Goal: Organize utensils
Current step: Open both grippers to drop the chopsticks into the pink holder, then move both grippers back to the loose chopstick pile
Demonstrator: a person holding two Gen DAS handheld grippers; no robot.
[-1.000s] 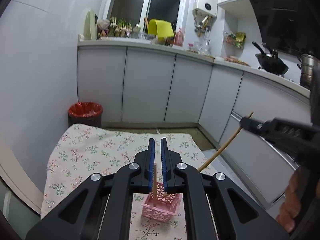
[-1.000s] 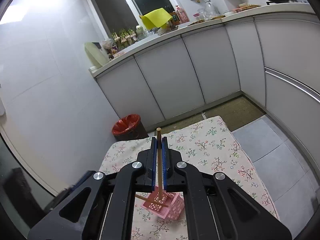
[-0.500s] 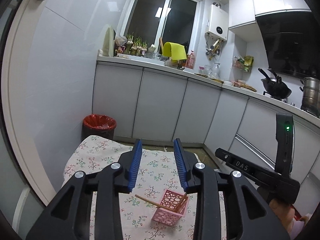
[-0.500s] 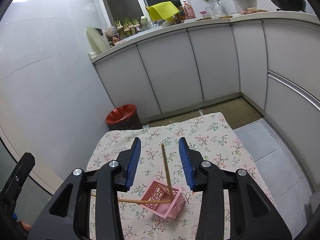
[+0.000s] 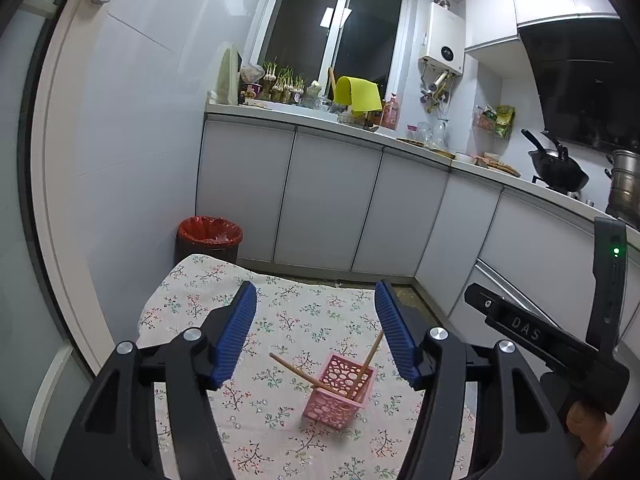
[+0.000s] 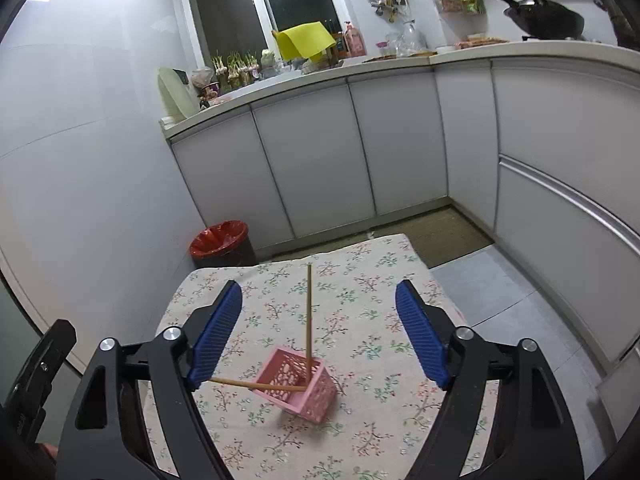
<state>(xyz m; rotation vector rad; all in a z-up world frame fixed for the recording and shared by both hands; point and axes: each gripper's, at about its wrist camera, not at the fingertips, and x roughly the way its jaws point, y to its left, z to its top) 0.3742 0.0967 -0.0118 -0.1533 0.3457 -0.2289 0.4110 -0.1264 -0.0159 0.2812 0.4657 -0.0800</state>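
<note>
A pink perforated basket (image 5: 339, 396) (image 6: 299, 384) stands on the floral tablecloth (image 5: 280, 320) (image 6: 360, 300). Two wooden chopsticks lean in it: one chopstick (image 5: 294, 370) (image 6: 256, 385) slants out to the left, the other chopstick (image 5: 367, 362) (image 6: 308, 312) leans up and away. My left gripper (image 5: 316, 322) hangs above and behind the basket, its jaws opening with nothing between them. My right gripper (image 6: 318, 328) is likewise above the basket, jaws opening wide, pressing on nothing. The right gripper's body (image 5: 540, 340) shows at the right of the left wrist view.
A red-lined waste bin (image 5: 210, 234) (image 6: 222, 238) stands beyond the table's far left corner. White cabinets (image 5: 328, 200) run along the back and right under a cluttered counter. A wok (image 5: 558, 166) sits on the stove. Tiled floor (image 6: 492, 280) lies right of the table.
Both grippers were shut on a chopstick each; both have opened and let them go into the basket. Both hands have drawn back, so the basket now sits farther ahead.
</note>
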